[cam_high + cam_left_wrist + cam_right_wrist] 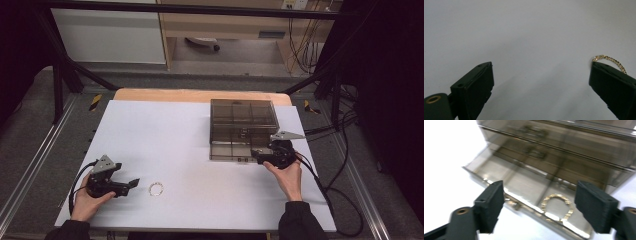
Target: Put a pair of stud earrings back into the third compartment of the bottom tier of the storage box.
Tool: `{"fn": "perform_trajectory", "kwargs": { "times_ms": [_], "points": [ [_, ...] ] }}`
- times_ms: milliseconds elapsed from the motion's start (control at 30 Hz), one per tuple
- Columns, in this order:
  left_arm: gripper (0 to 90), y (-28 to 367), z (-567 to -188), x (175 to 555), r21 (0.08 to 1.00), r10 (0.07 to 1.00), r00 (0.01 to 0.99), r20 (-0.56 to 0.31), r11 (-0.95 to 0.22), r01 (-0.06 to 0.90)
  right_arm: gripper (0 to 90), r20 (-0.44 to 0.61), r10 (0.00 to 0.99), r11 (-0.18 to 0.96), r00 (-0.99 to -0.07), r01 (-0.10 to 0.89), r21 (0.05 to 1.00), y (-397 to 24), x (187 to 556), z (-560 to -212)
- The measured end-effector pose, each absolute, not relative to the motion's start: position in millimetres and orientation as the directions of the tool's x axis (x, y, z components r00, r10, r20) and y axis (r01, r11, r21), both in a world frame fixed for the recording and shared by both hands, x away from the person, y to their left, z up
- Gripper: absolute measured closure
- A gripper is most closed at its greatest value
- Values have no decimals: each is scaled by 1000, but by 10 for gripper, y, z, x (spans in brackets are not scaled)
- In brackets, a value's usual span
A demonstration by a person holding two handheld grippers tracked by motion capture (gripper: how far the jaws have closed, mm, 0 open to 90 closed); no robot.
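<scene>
Fingers (491, 205) on my right gripper (540, 207) stand wide apart with nothing pressed between them; they frame the pulled-out bottom drawer (524, 182) of the smoky plastic organiser (243, 127), and a gold chain (556, 206) lies curled inside that drawer, close to its front lip at about 5 o'clock of the drawer floor. My left gripper (540, 82) is also spread, empty, with a second gold chain (610, 62) peeking over its far fingertip at 2 o'clock.

Risks as I judge them: the right fingertips sit just over the drawer's front edge, so any drop or nudge could knock the drawer, or drag the chain back out over the lip. On the left, the chain lies outside the gap, not within it; closing now would likely pinch paper or flick the chain away.

From the high view I get the layout: the organiser at 1 o'clock on the white sheet (175, 130), the loose chain (156, 189) at 7 o'clock just beyond my left gripper (134, 183). It cannot tell me what lies in the drawer; the right gripper view does.
</scene>
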State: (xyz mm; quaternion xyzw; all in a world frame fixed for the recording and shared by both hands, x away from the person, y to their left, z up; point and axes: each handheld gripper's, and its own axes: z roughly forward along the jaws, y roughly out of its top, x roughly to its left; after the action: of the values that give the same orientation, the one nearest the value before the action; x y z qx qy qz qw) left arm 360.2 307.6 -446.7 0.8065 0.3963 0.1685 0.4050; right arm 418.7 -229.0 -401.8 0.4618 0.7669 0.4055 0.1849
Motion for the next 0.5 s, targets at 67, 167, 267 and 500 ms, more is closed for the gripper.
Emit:
{"fn": "perform_trajectory", "kwargs": {
  "times_ms": [67, 167, 267, 500],
  "points": [
    [58, 3075, -4465, 3603, 786, 776, 628, -49, -358, 504, 198, 90, 841, 258, -534, 541, 801, -2211, 4134, -3998],
    [58, 3075, -4463, 3605, 785, 777, 628, -49, -359, 505, 135, 86, 811, 284, -579, 518, 807, -2064, 4063, -3979],
    [58, 3076, -4462, 3607, 784, 777, 627, -48, -359, 505, 88, 98, 789, 294, -607, 513, 806, -1896, 4003, -3974],
    [58, 3069, -4462, 3608, 784, 775, 630, -47, -362, 504, 52, 106, 727, 337, -679, 487, 806, -1469, 3901, -3970]
  ]
}}
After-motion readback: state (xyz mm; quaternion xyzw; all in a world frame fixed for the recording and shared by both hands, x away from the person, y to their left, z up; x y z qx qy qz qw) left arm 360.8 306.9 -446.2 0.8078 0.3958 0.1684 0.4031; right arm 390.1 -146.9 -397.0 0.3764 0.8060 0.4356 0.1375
